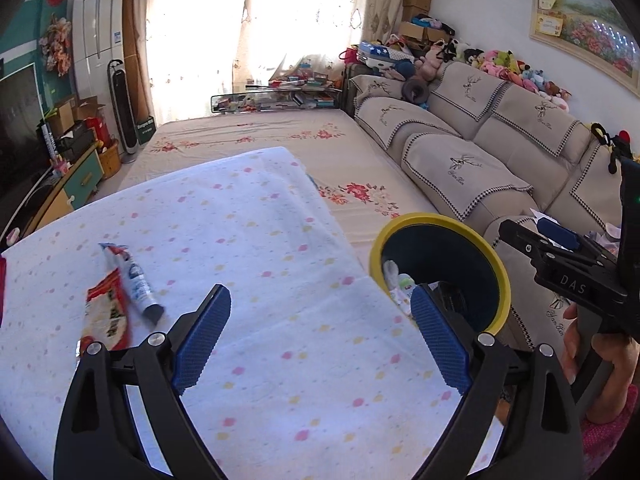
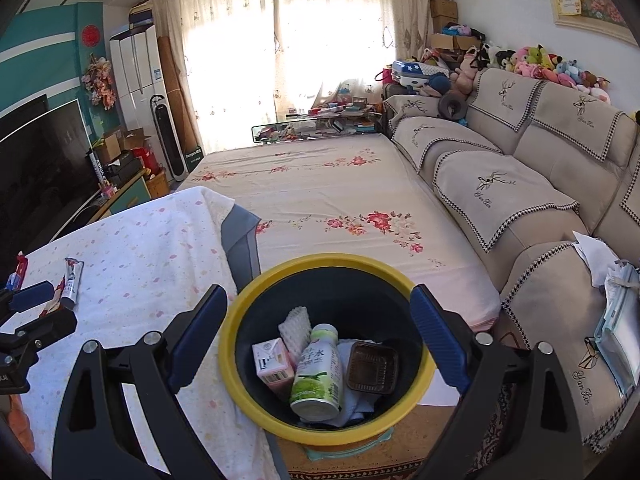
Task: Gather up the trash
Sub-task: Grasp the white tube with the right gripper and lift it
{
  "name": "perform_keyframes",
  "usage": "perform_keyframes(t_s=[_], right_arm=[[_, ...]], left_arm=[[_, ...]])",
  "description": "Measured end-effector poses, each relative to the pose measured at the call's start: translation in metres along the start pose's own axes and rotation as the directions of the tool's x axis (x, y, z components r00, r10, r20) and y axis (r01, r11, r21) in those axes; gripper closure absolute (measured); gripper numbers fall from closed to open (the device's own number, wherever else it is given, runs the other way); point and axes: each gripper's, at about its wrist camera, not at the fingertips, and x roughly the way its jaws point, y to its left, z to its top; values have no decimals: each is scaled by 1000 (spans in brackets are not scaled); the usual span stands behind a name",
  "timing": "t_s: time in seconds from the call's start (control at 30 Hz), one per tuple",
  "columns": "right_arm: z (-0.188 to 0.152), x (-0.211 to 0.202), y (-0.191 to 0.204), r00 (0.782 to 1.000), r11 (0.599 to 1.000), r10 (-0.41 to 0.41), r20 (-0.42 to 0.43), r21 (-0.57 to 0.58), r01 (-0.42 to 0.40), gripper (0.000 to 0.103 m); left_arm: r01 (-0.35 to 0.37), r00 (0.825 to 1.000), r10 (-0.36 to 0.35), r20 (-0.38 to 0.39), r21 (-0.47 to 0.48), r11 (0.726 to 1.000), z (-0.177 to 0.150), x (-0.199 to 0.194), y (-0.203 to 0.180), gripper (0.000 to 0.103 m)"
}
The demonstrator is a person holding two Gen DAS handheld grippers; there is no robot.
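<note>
Wrappers [image 1: 116, 292] are lying on the surface [image 1: 280, 360]; left tool [image 1: 320, 320], spread and empty, is needing a low approach. Right tool [image 2: 320, 332] is hovering spread over the bin [image 2: 240, 360].

A home's living room; sofa [image 2: 520, 184] with plush toys [image 2: 560, 68]; curtains [image 2: 320, 40]; television [image 2: 40, 172].

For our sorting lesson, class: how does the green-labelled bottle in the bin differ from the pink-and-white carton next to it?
The bottle is rounded, with a green and white label; the carton is boxy, pink and white. The bottle lies tilted on its side, base toward the camera; the carton leans nearly upright and shows a barcode. The bottle looks larger. Both lie inside the yellow-rimmed bin, touching.
</note>
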Motion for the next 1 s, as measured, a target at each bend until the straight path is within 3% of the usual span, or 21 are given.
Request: perform_keyframes(t_s=[0.2,0.4,0.57,0.63,0.77,0.9,1.0], right_arm=[[10,10,57,996,994,85,-31,-66,-87,15],[16,20,136,980,966,181,-76,-172,-192,15],[11,40,210,953,920,260,-155,-260,-293,15],[5,51,236,938,896,283,-200,-292,-333,18],[-8,70,276,921,858,289,-262,-355,-370,35],[-19,85,289,906,848,285,-314,-359,-391,46],[-23,91,293,897,839,294,-331,-360,-408,48]], left_arm=[[-110,993,114,42,-94,989,-27,-43,86,12],[-265,961,275,37,-171,949,-65,-73,179,12],[-287,951,307,28,-284,915,-89,-82,234,12],[-283,951,307,31,-309,908,-94,-79,243,12],[-275,954,299,28,-313,909,-98,-74,248,12],[-255,960,279,28,-328,909,-100,-74,251,12],[-249,962,273,28,-331,910,-98,-74,246,12]])
